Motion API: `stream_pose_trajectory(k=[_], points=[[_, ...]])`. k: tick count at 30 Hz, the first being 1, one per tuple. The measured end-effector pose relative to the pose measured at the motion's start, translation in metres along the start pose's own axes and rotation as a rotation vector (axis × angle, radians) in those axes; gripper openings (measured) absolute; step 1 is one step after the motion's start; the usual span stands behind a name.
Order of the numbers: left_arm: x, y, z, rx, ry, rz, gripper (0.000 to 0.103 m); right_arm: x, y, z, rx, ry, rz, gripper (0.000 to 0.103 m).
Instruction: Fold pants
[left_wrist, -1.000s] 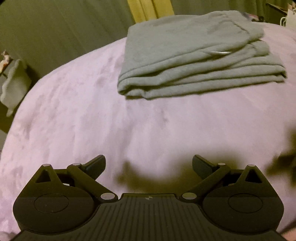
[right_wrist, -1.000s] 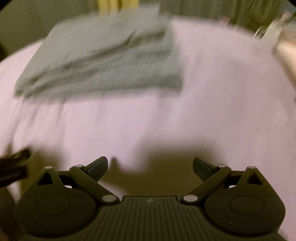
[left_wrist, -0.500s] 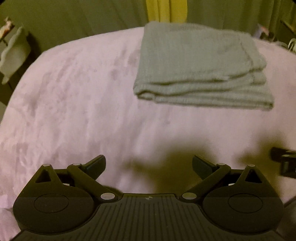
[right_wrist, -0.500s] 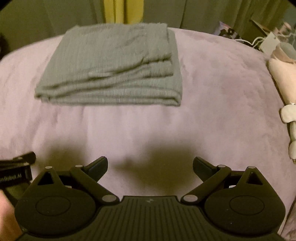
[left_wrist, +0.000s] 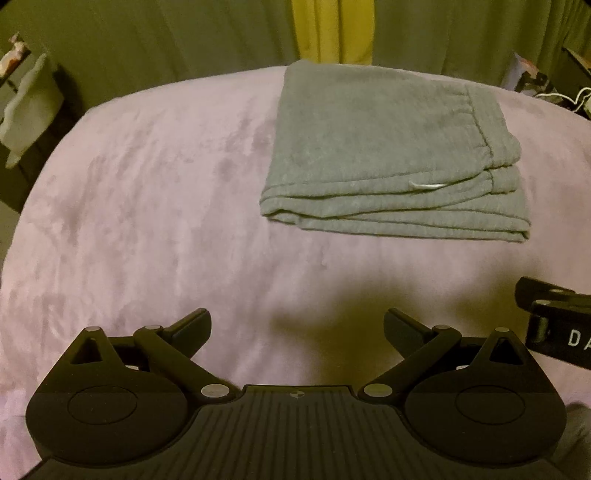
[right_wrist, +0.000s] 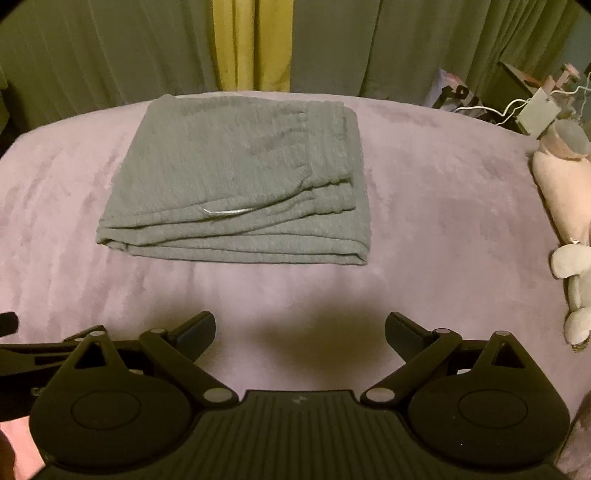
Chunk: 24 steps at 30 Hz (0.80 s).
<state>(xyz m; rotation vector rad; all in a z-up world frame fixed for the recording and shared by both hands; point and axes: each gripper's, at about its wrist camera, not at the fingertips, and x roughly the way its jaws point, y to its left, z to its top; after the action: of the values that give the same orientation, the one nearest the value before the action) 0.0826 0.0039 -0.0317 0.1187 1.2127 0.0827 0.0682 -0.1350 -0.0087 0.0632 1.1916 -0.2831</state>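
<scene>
The grey pants (left_wrist: 388, 147) lie folded into a flat stack of several layers on the lilac blanket (left_wrist: 166, 203), with a white drawstring end showing at the front. They also show in the right wrist view (right_wrist: 240, 177). My left gripper (left_wrist: 297, 328) is open and empty, hovering above the blanket well short of the pants. My right gripper (right_wrist: 300, 330) is open and empty too, also back from the stack. Each gripper shows at the edge of the other's view.
Green curtains with a yellow strip (right_wrist: 251, 44) hang behind the bed. A pink and white plush toy (right_wrist: 565, 206) lies at the right edge. Cables and boxes (right_wrist: 532, 107) sit at the back right. A pale shelf (left_wrist: 26, 110) stands at the left.
Both grippers have drawn back and risen from the folded pants, so the stack looks farther away and flatter. Both stay open and empty.
</scene>
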Motion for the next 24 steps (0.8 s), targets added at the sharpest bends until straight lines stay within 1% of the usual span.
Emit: stream_pose_trajectory(k=[7,16,24], points=[[-0.0021,-0.0041,0.0032,0.011,-0.006,0.001,0.102,0.0002,-0.0009,0.0024,0.012,0.002,0.003,0.099],[0.0021,-0.0043,0.0059,0.008,0.01,0.0,0.102,0.0026,-0.0018,0.0039,0.01,0.01,0.004,0.099],[0.005,-0.0014,0.0085,-0.012,0.015,0.001,0.102,0.0091,-0.0024,0.0041,0.015,0.027,-0.003,0.099]])
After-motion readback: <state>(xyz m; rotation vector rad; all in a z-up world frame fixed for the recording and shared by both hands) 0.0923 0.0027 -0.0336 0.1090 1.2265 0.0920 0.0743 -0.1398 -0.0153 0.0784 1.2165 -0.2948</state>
